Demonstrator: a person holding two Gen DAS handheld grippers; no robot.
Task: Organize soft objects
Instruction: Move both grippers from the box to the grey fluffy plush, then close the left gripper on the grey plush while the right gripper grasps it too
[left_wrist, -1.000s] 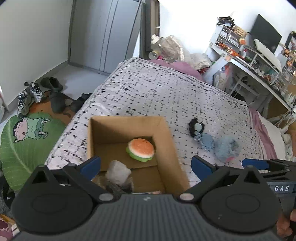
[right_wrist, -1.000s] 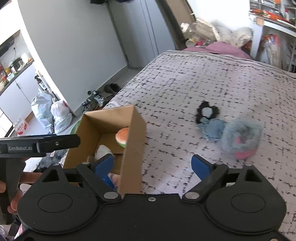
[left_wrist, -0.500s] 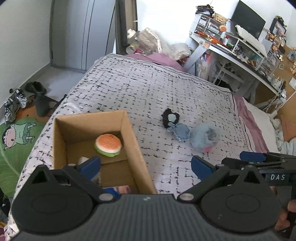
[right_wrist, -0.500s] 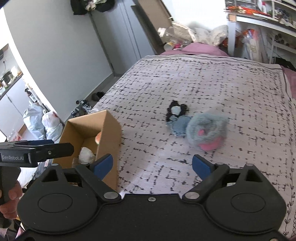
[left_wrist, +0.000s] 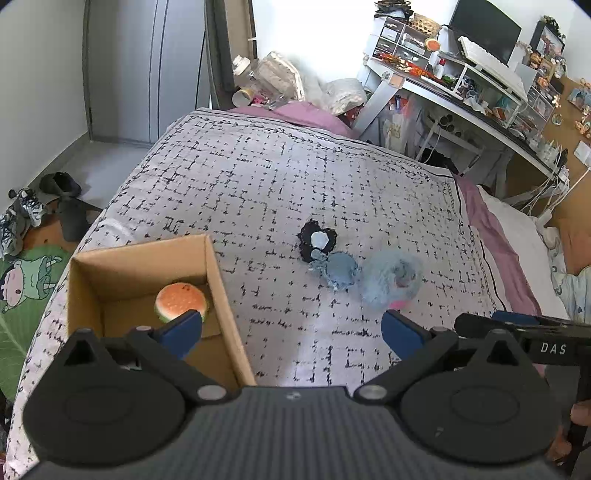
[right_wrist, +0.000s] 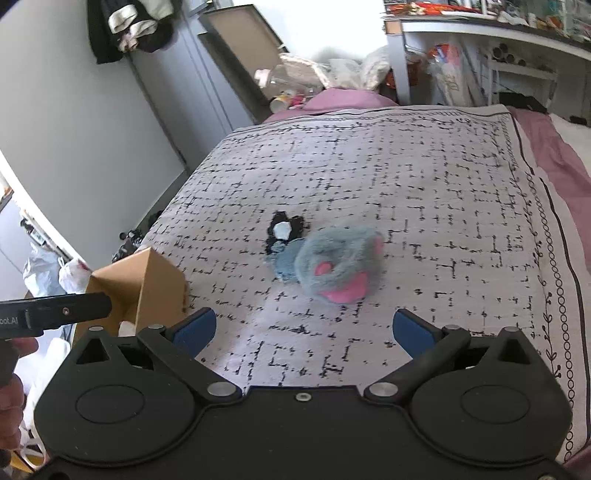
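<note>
Three soft toys lie together mid-bed: a fluffy grey-blue one with pink patches (right_wrist: 338, 269) (left_wrist: 392, 277), a flat blue one (right_wrist: 286, 264) (left_wrist: 338, 268), and a black one with a white centre (right_wrist: 283, 232) (left_wrist: 317, 242). A cardboard box (left_wrist: 218, 280) (right_wrist: 159, 284) at the left holds a burger plush (left_wrist: 181, 302). My right gripper (right_wrist: 301, 330) hovers just short of the fluffy toy, its jaws opening wide with nothing between them. My left gripper (left_wrist: 291, 330) is open and empty, straddling the box's right wall.
The bed's patterned cover (left_wrist: 280, 184) stretches beyond the toys. A cluttered desk (left_wrist: 461, 99) runs along the right. Shoes (left_wrist: 26, 210) and a green cartoon mat (left_wrist: 22, 288) lie on the floor at the left; bags (right_wrist: 51, 273) sit beside the bed.
Both grippers swung right, away from the box and toward the toy cluster. The fluffy toy now sits centred ahead of the right gripper, whose jaws have spread a little wider.
</note>
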